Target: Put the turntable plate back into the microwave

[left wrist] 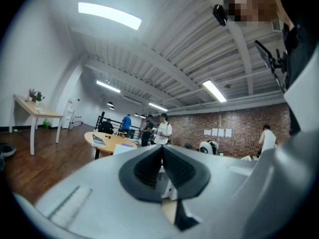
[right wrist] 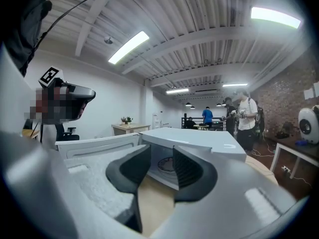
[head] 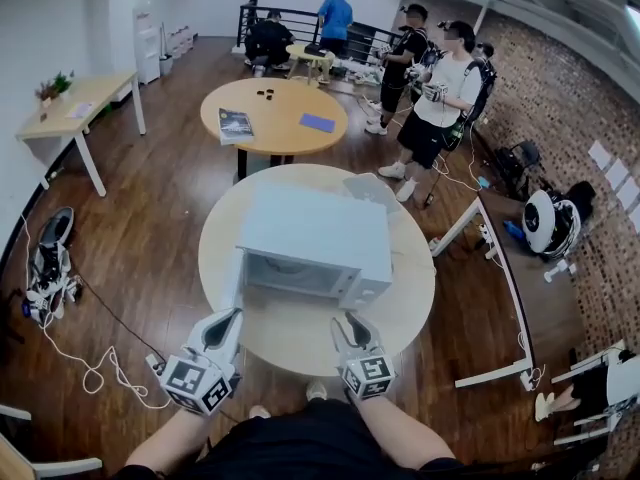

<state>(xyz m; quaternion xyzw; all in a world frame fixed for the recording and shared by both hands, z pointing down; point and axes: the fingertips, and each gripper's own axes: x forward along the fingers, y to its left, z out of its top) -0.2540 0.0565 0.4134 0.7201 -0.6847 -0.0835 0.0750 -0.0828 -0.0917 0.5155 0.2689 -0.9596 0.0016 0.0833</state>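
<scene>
Location of task item: the round, pale turntable plate with a darker middle (right wrist: pixel 166 165) lies inside the cavity of the white box-shaped microwave (head: pixel 320 233). It shows in the right gripper view only; the head view leaves the cavity too dim to confirm it. Whether the plate sits true on its drive hub cannot be told.

Microwave: it stands on the round, pale wooden worktop (head: pixel 300 343), with its white door (right wrist: pixel 94 146) swung open toward 9 o'clock.

Left hand-held gripper (head: pixel 228 320): it hangs over the near worktop edge at about 7 o'clock from the microwave. Its own view shows the dark pads pressed together at the tips (left wrist: pixel 161 147), with nothing pinched.

Right hand-held gripper (head: pixel 352 323): it sits at about 5 o'clock from the microwave and is aimed at the open cavity. Its jaws are spread (right wrist: pixel 162 151) and empty, with the plate well beyond them at 12 o'clock.

Handling assessment: judged by appearance, the plate is rigid, smooth, fairly heavy for its size and liable to chip or shatter if knocked against the cavity lip. Should it need reseating, the rim nearest the opening is the sensible hold, pinched top and bottom. Keep the plate flat and lower it rather than slide it, since a slick rim could slip from the pads.
</scene>
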